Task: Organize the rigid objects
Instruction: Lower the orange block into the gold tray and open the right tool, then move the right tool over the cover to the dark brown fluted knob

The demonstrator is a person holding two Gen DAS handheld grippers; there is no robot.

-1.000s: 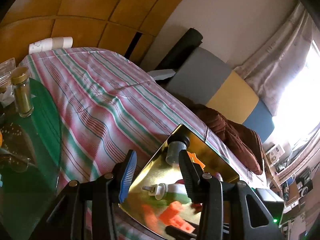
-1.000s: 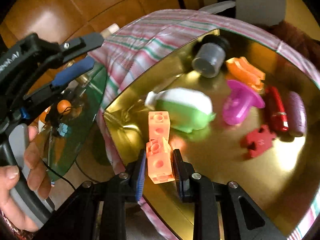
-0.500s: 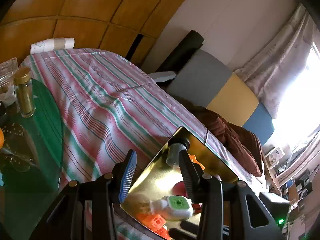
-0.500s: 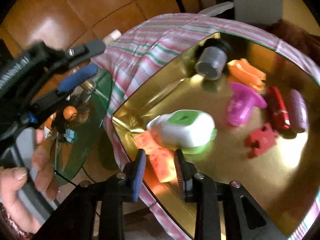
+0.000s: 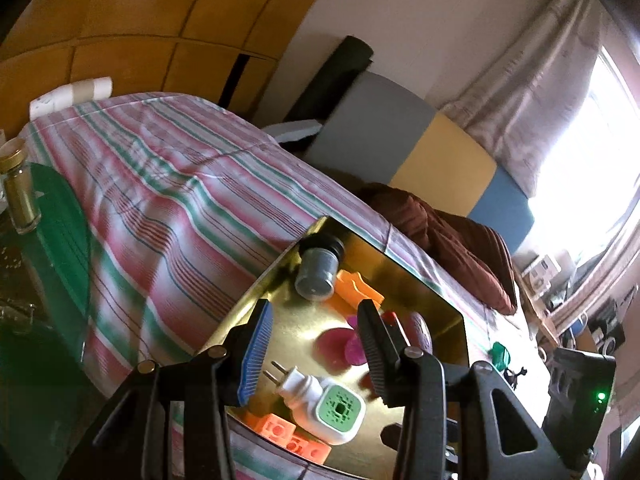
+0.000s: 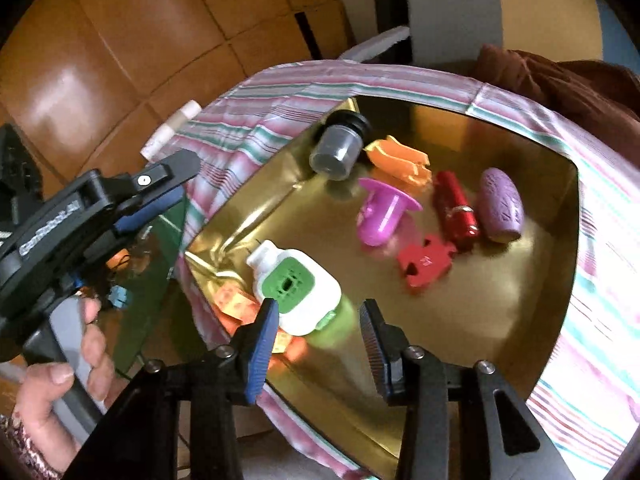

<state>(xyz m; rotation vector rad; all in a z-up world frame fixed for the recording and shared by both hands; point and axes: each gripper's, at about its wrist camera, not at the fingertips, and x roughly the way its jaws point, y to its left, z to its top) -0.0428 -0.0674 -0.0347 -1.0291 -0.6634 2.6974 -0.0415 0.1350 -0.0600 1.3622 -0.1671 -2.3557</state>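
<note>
Nearest my right gripper (image 6: 316,332), the jaws have just been opening and now stand spread with nothing pinched between them. Just beyond its blue pad the orange block (image 6: 236,304) lies at the near left corner of the gold tray (image 6: 460,320), hard against the rim. The white-and-green plug-in (image 6: 296,292) lies touching or just over the block, so that corner is crowded. To its right the tray floor runs bare along the near edge, the widest open room I have.

Further in lie the red puzzle piece (image 6: 424,266) and the pink cap (image 6: 382,214), a little apart. Past them, near the far rim, the red tube (image 6: 456,210) and purple oval (image 6: 502,204) lie side by side, nearly touching. The orange clip (image 6: 400,160) and the toppled grey jar (image 6: 338,150) crowd the far left corner.

My left gripper (image 5: 310,354) hangs over the tray's left side, jaws spread and empty. Beyond the tray, the striped cloth (image 5: 168,184) stretches clear to its far edge. The green glass tabletop (image 5: 56,232) with a gold-capped bottle (image 5: 18,188) borders it on the left.
</note>
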